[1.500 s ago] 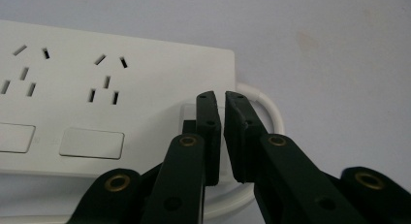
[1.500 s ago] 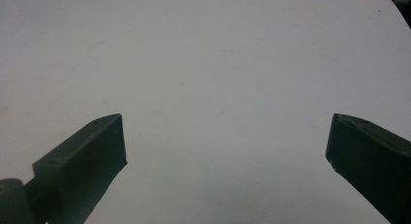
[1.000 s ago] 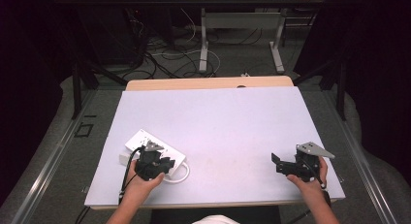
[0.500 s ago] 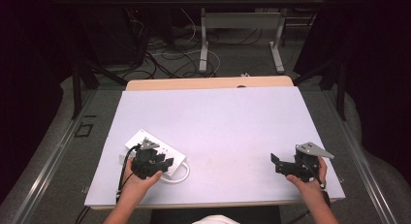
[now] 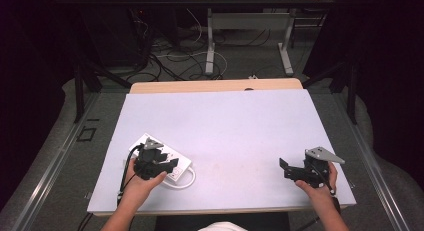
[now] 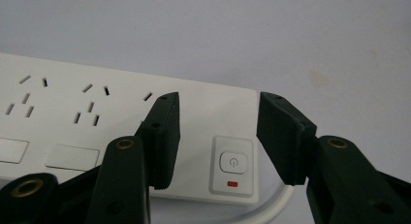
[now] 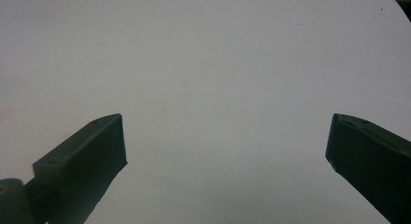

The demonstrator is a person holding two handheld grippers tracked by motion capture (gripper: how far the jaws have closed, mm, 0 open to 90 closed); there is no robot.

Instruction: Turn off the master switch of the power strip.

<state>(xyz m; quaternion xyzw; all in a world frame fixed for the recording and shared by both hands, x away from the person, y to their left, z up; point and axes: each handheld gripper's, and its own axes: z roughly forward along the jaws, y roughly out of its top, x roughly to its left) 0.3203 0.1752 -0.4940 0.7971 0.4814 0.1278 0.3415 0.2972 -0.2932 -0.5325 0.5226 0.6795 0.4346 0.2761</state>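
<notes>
Fingers (image 6: 167,136) of your left gripper (image 6: 220,132) stand spread over the switch end of the white power strip (image 6: 106,132), and they have just been opening; nothing is pinched, though the power button (image 6: 233,162) sits in the gap between them. From the high view, the power strip (image 5: 172,158) lies near the front-left part of the desk (image 5: 240,121), with its white cord (image 5: 186,181) looping out toward you, and your left gripper (image 5: 167,166) hovers right on top of it. Your right gripper (image 5: 285,167) waits well apart at the front right, its fingers (image 7: 87,161) wide apart over bare desk, holding nothing. By the look of it, you are working the switch: either about to press it or just letting go. If the next move is a press, bring one finger tip squarely onto the button rather than the casing beside it, and keep the strip from sliding. As for writing, no brand or lettering can be read; the button carries a power symbol, with a small red mark (image 6: 232,184) below.
</notes>
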